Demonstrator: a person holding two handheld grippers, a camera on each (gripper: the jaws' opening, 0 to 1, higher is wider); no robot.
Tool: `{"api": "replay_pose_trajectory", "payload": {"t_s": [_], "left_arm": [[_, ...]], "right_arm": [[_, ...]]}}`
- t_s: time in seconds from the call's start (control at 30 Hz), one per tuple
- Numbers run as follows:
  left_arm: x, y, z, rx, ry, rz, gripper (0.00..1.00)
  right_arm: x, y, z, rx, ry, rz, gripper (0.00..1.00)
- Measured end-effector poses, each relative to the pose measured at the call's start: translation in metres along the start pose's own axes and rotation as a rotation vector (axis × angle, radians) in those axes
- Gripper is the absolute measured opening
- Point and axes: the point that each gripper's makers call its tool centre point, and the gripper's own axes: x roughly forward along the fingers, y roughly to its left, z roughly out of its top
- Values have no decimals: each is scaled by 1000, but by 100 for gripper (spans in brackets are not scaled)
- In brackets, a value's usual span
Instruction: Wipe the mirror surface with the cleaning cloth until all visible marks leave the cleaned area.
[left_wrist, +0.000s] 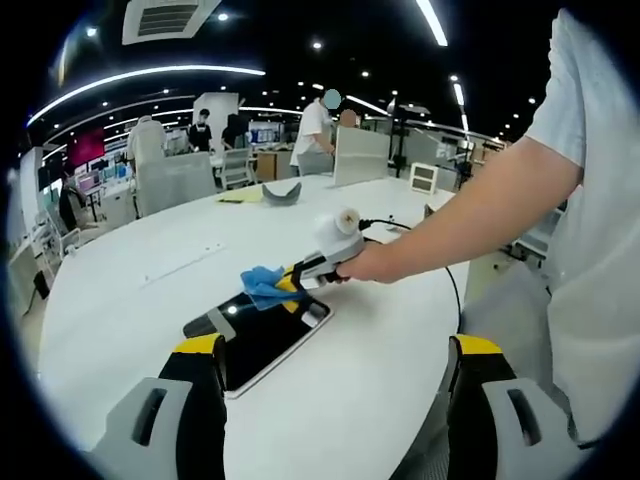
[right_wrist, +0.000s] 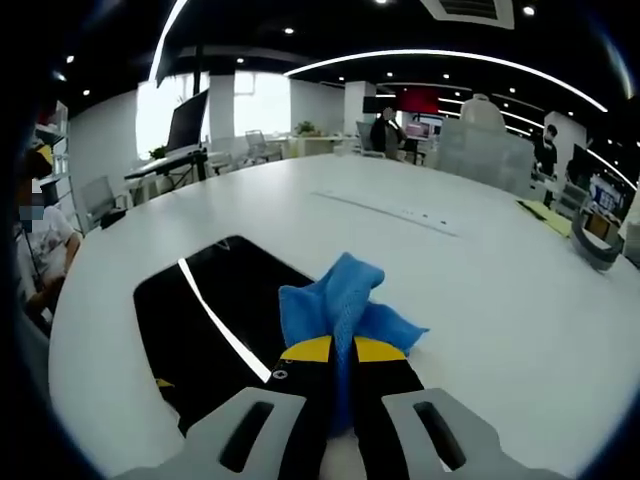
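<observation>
While one blue cleaning cloth (right_wrist: 340, 300) is pinched between the closed jaws of the right hand-held gripper (right_wrist: 340, 352), one dark mirror (right_wrist: 205, 335) lies flat on the white table (right_wrist: 480, 260), and the bunched cloth rests at the mirror's edge, touching it. In the right gripper view the mirror spreads toward 9 o'clock from the cloth, a bright ceiling strip reflected across it; its near corner is cut off by the gripper body. In the left gripper view the same mirror (left_wrist: 262, 338) sits just past 12 o'clock of the left hand-held gripper (left_wrist: 335, 362), whose two yellow-tipped jaws stand wide apart, holding nothing, above the table (left_wrist: 150, 250). That view also takes in the right hand-held gripper (left_wrist: 318, 268) from the side, with the person's hand (left_wrist: 372, 264) around it and the cloth (left_wrist: 263, 285) at its tip over the mirror's far edge. A cable (left_wrist: 448, 262) trails from it toward 3 o'clock. One grey object (left_wrist: 281, 192) lies far across the table, too small to make out. Several people stand among the desks in the background, blurred.
</observation>
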Motion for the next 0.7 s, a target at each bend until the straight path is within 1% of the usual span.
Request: {"api": "replay_pose_trajectory", "payload": {"t_s": [0.17, 0.37, 0.57, 0.7], "left_arm": [[0, -3, -3, -10, 3, -1, 92], [1, -4, -7, -1, 17, -4, 92], [2, -4, -2, 0, 0, -4, 91], [4, -6, -3, 4, 3, -9, 91]], "right_arm": [[-2, -2, -1, 8, -6, -12, 1], [-5, -4, -3, 31, -11, -30, 1], [-6, -5, -4, 45, -16, -39, 1], [-6, -5, -4, 42, -12, -37, 1]]}}
